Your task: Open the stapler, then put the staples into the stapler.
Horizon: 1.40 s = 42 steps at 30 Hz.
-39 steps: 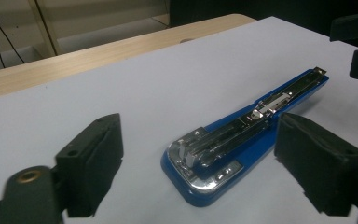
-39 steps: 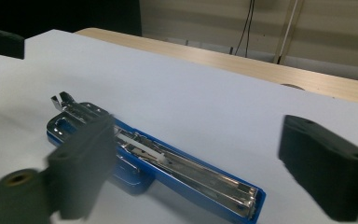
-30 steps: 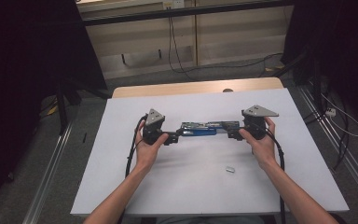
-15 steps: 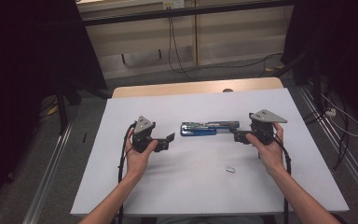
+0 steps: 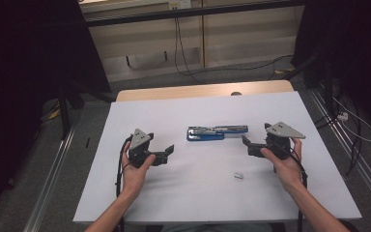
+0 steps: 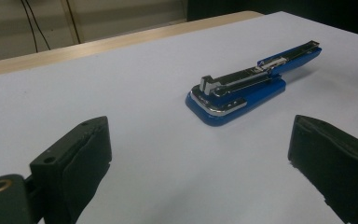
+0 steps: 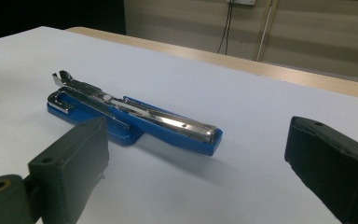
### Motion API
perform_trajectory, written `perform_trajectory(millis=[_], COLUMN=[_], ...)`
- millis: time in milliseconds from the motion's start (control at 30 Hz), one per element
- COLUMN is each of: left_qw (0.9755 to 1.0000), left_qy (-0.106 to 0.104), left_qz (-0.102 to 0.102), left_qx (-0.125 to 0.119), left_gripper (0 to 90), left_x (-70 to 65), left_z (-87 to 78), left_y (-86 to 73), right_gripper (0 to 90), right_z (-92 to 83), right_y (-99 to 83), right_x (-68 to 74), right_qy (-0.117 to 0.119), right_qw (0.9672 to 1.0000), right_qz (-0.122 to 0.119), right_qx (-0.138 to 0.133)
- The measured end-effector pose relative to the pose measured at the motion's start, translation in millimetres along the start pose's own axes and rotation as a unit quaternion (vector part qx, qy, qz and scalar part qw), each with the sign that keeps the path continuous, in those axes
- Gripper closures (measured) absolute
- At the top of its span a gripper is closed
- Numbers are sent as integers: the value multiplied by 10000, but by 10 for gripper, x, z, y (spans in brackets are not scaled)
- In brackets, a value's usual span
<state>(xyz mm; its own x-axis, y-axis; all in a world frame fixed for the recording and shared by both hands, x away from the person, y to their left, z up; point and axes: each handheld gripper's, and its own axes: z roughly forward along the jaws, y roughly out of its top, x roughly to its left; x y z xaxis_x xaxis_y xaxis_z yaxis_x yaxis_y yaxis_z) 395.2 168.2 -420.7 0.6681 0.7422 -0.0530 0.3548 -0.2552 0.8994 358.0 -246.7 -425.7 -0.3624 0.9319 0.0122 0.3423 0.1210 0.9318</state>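
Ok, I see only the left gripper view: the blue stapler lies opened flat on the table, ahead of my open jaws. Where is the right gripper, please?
Observer: The right gripper is off the right end of the stapler, not touching it.
Operator: Is it open or shut?
Observer: Open; in the right gripper view its jaws stand wide apart, holding nothing.
Operator: Is anything else on the table?
Observer: Yes, a small silvery piece lies on the white table, nearer the person than the stapler, toward the right hand.
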Motion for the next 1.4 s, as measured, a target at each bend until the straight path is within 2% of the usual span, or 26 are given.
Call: perform_trajectory(millis=[167,267,467,633,667,800,900,1033,1200,1400], left_qw=[10000,9998,9999,9998,9998,9999,10000,9999,9999,10000], left_qy=[14,106,57,104,95,95,69,114,129,14], left_qz=[-29,-76,-55,-70,-121,-81,-13,15,-1,-51], left_qx=[-88,-177,-130,-123,-117,22,48,-67,-18,65], left_gripper=[61,56,52,52,52,53,54,54,54,57], left_x=[-3,-11,-33,-59,-71,-103,-134,-129,-112,-99], left_z=[-106,-185,-308,-409,-425,-468,-508,-525,-498,-487], left_y=[-54,-61,-119,-164,-176,-219,-252,-222,-226,-243], right_gripper=[61,62,62,79,78,74,73,69,77,85], right_z=[-83,-125,-273,-395,-425,-501,-495,-459,-425,-369], right_y=[-46,-62,-109,-179,-198,-244,-248,-244,-251,-187], right_x=[4,7,10,1,1,-1,28,75,103,100], right_qy=[-17,-11,-54,-75,-85,-47,-37,91,228,492], right_qw=[10000,10000,10000,9999,9999,9999,9999,9999,9994,9977], right_qz=[48,19,50,111,89,93,46,-21,-78,-53], right_qx=[-39,3,-14,-4,24,121,108,112,249,458])
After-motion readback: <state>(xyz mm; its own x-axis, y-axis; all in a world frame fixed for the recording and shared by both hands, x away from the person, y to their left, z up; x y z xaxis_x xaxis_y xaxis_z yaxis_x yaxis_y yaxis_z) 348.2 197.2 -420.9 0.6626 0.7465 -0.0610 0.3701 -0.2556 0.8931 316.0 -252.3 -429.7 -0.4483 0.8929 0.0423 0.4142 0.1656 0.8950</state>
